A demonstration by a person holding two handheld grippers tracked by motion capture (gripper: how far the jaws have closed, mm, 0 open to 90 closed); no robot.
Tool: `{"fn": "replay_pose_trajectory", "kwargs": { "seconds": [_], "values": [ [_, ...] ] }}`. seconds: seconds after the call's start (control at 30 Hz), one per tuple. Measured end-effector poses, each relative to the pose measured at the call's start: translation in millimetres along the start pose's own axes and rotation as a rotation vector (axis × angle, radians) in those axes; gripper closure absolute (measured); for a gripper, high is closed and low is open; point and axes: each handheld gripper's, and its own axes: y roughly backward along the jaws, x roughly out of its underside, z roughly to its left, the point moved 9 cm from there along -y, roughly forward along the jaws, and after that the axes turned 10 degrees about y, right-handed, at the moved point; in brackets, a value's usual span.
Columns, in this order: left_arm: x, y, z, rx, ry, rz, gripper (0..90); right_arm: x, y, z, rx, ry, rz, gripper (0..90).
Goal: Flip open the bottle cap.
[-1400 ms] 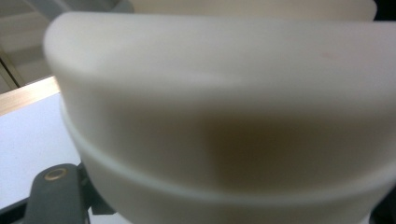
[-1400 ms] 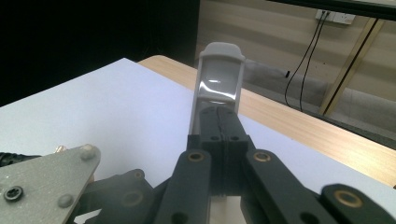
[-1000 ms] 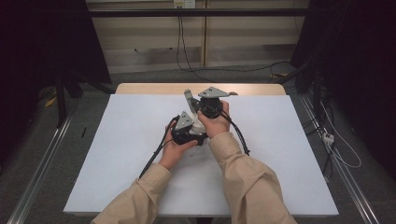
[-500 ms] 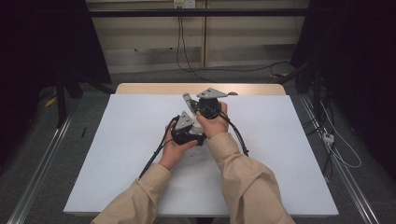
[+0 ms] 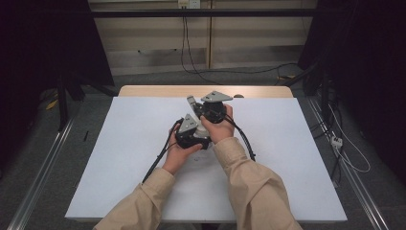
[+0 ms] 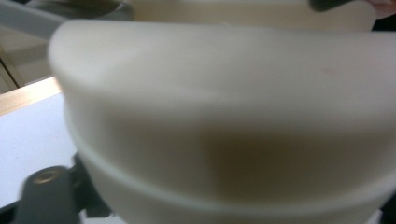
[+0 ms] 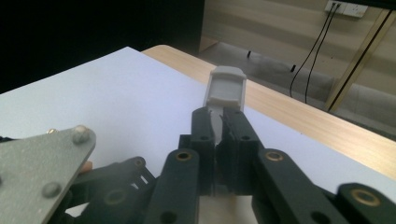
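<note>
Item: pale grey block-shaped piece [image 7: 225, 87], standing up between the tips of the right gripper [image 7: 219, 122], centre of the right gripper view. The jaws are drawn nearly together and pinch its lower end; its base is hidden between them. In the high view the piece [image 5: 191, 102] shows as a small grey stub just above centre, left of the right gripper [image 5: 201, 111], over the white table cover [image 5: 297, 158].

Left gripper [image 5: 190, 133]: held just below and left of the right one in the high view, hands close together. Its jaws have just been opening, but their tips are covered by its grey plate and the hands, so their state and any hold cannot be told. In the left gripper view a blurred cream-coloured rounded surface [image 6: 224, 116] sits too close to identify.

Markings: no readable writing or brand anywhere.
</note>
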Motion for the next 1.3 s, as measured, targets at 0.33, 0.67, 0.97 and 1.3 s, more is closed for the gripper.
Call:
{"fn": "replay_pose_trajectory", "kwargs": {
  "seconds": [0.33, 0.67, 0.97, 1.3],
  "values": [
    [6.4, 11.6, 5.0, 0.022, 0.014, 0.092, 5.8, 0.2, 17.7, 2.0, -0.048, 0.000, -0.029, 54.1],
    [19.4, 38.8, 3.4, 0.038, -0.001, 0.143, 5.1, 12.5, 52.1, 3.6, -0.069, -0.024, -0.046, 30.9],
    [16.9, 74.1, 3.6, 0.058, 0.020, 0.117, 5.1, 36.5, 83.1, 4.4, -0.078, -0.031, -0.055, 18.6],
    [25.7, 112.0, 16.8, 0.029, 0.032, 0.122, 5.1, 72.9, 105.7, -0.3, -0.063, -0.027, -0.025, 14.6]
  ]
}}
